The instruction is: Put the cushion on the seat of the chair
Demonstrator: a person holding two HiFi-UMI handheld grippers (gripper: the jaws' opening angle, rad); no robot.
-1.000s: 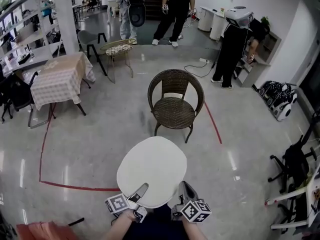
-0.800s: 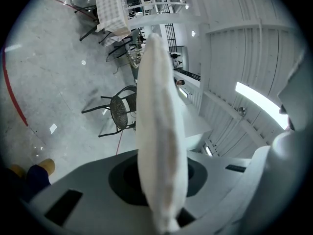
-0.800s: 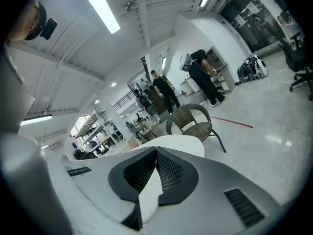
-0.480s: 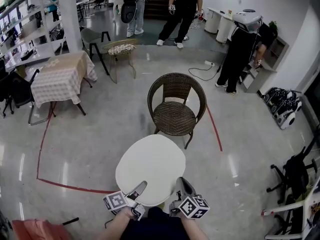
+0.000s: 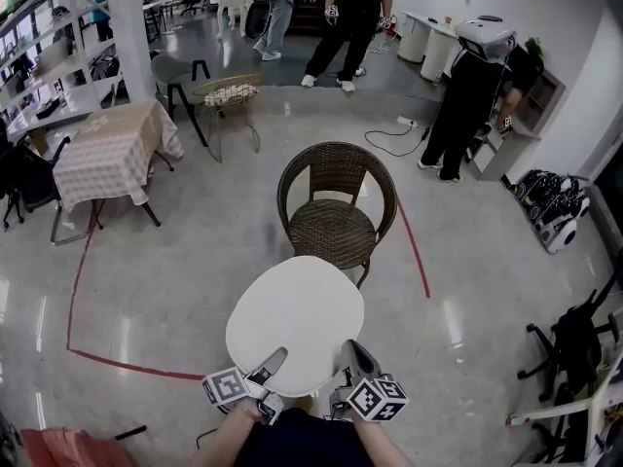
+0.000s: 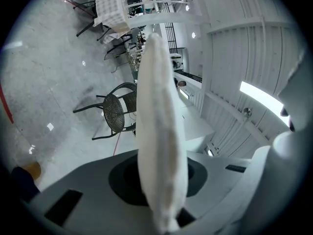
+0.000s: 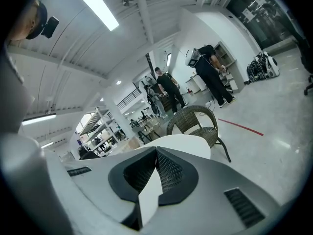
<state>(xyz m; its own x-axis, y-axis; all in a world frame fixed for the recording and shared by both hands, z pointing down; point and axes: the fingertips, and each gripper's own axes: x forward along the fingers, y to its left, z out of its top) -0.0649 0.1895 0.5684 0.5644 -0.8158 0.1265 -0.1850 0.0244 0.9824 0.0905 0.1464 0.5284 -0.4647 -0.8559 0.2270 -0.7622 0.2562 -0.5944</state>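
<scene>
A round white cushion (image 5: 295, 322) hangs flat in front of me, held by its near rim. My left gripper (image 5: 275, 362) is shut on the rim at the left, my right gripper (image 5: 352, 354) is shut on it at the right. In the left gripper view the cushion (image 6: 160, 146) stands edge-on between the jaws. In the right gripper view the cushion (image 7: 183, 145) runs from the pads toward the chair. The brown wicker chair (image 5: 335, 212) stands just beyond the cushion's far edge, seat (image 5: 333, 232) bare, its front toward me.
A red tape line (image 5: 413, 245) runs on the glossy floor right of the chair. A table with a checked cloth (image 5: 109, 151) stands at the left, a small wicker table (image 5: 227, 92) behind it. People (image 5: 469, 86) stand at the back. An office chair (image 5: 574, 334) is at the right.
Both grippers have carried the cushion forward toward the chair. The cushion's far edge now nearly reaches the seat's front in the head view.
</scene>
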